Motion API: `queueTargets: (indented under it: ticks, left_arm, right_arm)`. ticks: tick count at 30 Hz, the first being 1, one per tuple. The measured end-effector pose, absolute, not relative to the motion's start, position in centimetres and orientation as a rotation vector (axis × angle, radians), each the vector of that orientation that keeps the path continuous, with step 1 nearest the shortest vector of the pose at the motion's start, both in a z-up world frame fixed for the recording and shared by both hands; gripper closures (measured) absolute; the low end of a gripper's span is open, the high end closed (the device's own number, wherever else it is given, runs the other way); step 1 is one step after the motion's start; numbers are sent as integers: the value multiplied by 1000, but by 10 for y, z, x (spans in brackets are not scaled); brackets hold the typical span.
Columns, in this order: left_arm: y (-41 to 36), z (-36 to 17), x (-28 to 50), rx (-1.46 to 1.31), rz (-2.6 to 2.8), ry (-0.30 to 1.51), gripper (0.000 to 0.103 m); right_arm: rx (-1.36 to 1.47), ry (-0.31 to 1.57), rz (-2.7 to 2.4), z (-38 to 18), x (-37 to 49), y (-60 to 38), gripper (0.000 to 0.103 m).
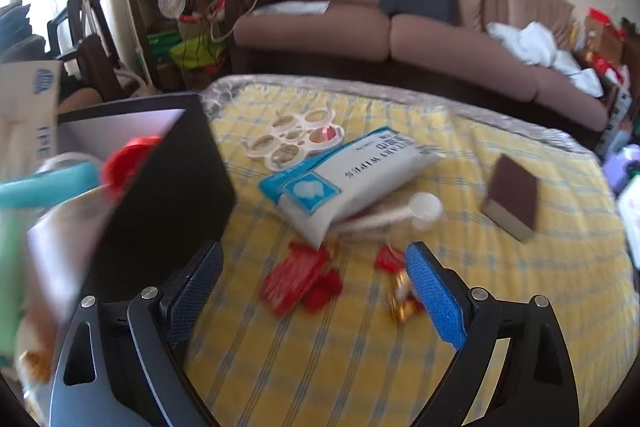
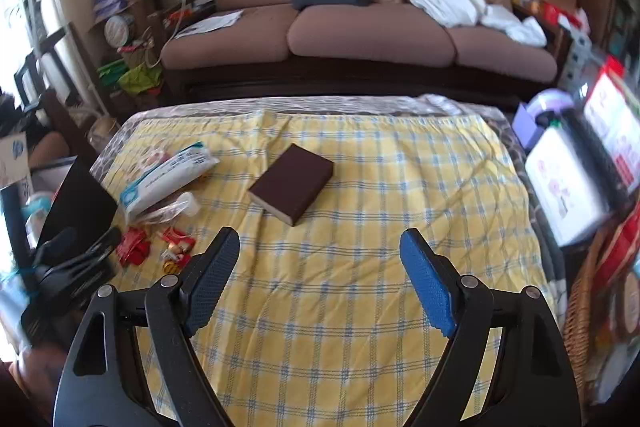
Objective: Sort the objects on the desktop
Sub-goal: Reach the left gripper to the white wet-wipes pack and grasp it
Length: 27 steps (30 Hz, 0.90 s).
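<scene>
A table with a yellow checked cloth (image 2: 360, 227) holds a dark red book (image 2: 291, 183), also in the left wrist view (image 1: 512, 195). A white and blue wipes pack (image 1: 348, 179) lies on a clear packet with a white scoop (image 1: 426, 207). A white ring-shaped plastic holder (image 1: 296, 137) sits behind it. Red candy wrappers (image 1: 300, 279) and a gold one (image 1: 402, 299) lie in front. My left gripper (image 1: 314, 259) is open above the red wrappers and shows in the right wrist view (image 2: 76, 247). My right gripper (image 2: 320, 239) is open and empty, in front of the book.
A black box (image 1: 168, 187) stands at the table's left edge with a red-capped item (image 1: 128, 163) and a teal item inside. A brown sofa (image 2: 360, 27) stands behind the table. Boxes and a wicker basket (image 2: 584, 307) crowd the right side.
</scene>
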<state>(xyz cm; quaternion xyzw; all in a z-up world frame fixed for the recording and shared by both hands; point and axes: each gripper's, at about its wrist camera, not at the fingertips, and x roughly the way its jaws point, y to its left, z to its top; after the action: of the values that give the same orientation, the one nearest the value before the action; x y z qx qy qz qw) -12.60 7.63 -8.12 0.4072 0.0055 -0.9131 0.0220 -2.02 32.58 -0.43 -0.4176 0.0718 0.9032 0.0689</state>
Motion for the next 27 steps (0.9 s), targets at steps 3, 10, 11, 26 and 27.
queueTargets:
  ticks: [3, 10, 11, 26, 27]
  left_arm:
    - [83, -95, -151, 1244, -2823, -60, 9]
    - [100, -128, -142, 1104, -2798, -528, 9]
    - [97, -126, -143, 1096, -2813, -503, 9]
    - [56, -116, -146, 1059, -2999, -15, 94]
    - [55, -110, -143, 1055, -3021, 0, 97]
  right_arm:
    - [-1270, 274, 2710, -13, -23, 337, 22]
    - [-1331, 300, 2699, -29, -29, 339, 22]
    - [-1334, 279, 2681, -30, -30, 337, 22]
    - [-1394, 170, 2631, -41, -40, 321, 22]
    - [-1399, 157, 2622, -42, -40, 320, 22]
